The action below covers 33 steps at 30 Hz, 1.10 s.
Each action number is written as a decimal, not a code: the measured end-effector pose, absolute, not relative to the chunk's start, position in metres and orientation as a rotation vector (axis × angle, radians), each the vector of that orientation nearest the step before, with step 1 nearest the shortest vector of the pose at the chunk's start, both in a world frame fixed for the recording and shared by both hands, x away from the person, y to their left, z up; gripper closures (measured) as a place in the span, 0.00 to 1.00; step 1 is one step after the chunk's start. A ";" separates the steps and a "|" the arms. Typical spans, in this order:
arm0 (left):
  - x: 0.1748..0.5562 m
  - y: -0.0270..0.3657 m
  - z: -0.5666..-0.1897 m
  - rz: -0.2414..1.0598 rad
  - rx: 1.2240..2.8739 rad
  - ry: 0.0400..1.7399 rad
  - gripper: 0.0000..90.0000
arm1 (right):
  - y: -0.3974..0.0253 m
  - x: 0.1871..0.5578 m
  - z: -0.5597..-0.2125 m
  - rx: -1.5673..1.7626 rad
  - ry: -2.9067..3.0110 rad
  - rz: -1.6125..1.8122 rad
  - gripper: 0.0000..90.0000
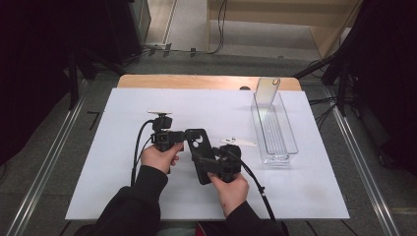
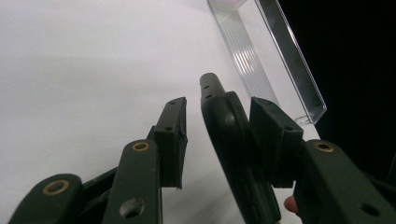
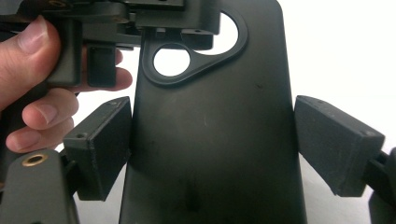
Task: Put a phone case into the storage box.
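Phone case [image 1: 199, 152], black, held up over the white table [image 1: 123, 196] between my two grippers, near the table's middle.

Right gripper [image 1: 216, 164]: in its own view the case [image 3: 210, 140] stands flat-on between the jaws. Left pad touches the case's edge; right pad stands just off the other edge, a sliver of table visible between. So: jaws narrowed about the case's width, contact sure on one side only.

Left gripper [image 1: 184, 135]: meets the case's top end, by the camera cutout. In its view the case [image 2: 233, 140] shows edge-on, lying against the right pad; the left pad is apart from it with a clear gap. Jaws partly open, not clamped.

My left hand [image 3: 32, 88] shows in the right gripper view, fingers round the handle.

Clear tray [image 1: 275, 132] lies well to the right of the case, lid propped at its far end.
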<state>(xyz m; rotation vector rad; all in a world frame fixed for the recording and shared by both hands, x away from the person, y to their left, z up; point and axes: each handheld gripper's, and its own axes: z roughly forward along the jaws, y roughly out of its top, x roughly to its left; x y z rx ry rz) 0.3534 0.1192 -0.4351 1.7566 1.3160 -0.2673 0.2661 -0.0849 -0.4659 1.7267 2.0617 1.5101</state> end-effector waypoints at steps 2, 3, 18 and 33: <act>0.352 0.120 -0.434 -0.258 1.741 1.313 0.71 | -0.082 0.266 -0.467 1.727 2.051 1.519 0.15; 0.352 0.120 -0.433 -0.258 1.738 1.311 0.75 | -0.081 0.266 -0.467 1.721 2.052 1.523 0.15; 0.351 0.123 -0.430 -0.328 1.672 1.282 0.89 | -0.076 0.266 -0.468 1.640 2.056 1.516 0.13; 0.347 0.121 -0.425 -0.380 1.646 1.251 0.91 | -0.078 0.272 -0.465 1.495 2.156 1.438 0.12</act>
